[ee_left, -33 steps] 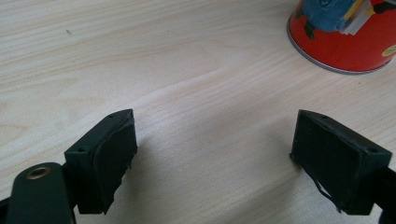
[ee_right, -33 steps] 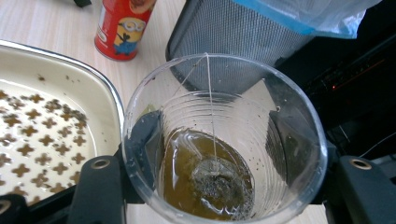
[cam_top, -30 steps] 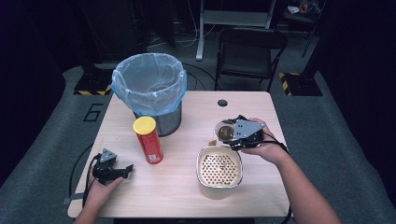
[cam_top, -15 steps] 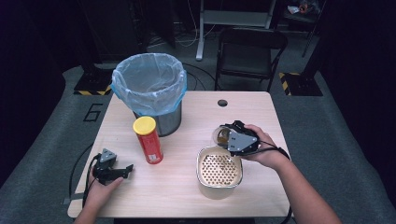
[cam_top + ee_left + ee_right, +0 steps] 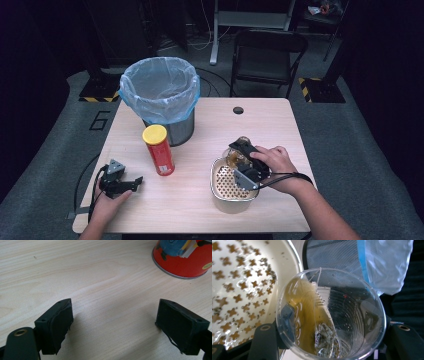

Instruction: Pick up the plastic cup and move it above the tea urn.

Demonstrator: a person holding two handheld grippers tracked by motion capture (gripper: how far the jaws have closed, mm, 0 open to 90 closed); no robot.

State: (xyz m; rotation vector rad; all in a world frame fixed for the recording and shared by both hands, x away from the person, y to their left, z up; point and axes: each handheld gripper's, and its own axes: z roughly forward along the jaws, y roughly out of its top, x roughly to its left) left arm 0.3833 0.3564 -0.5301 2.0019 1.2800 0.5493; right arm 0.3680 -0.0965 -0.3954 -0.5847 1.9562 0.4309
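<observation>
Change since earlier frames: the right gripper (image 5: 239,159) with its plastic cup (image 5: 241,150) has been carried from the far right of the bench (image 5: 280,120) to the far rim of the strainer bowl (image 5: 220,192); the cup, upright a second ago, is now tipped toward the bowl. The left gripper (image 5: 132,182) is unchanged in place.
Plastic cup: clear, tilted; a wet tea bag (image 5: 312,315) with string and amber liquid are seen against its lower wall in the right gripper view.
Strainer bowl: pale, with a cross-perforated insert (image 5: 239,285); specks of tea are noted on the insert.
Waste bin: lined with a blue-tinted bag (image 5: 160,87), set at the far left of the bench; contents cannot be made out.
Crisp can: red with yellow lid (image 5: 159,149), closed, standing upright just before the bin.
Right gripper: jaws part-spread and pinching the cup by its sides.
Left gripper: resting on the bench near the can, jaws spread wide, nothing between them.
</observation>
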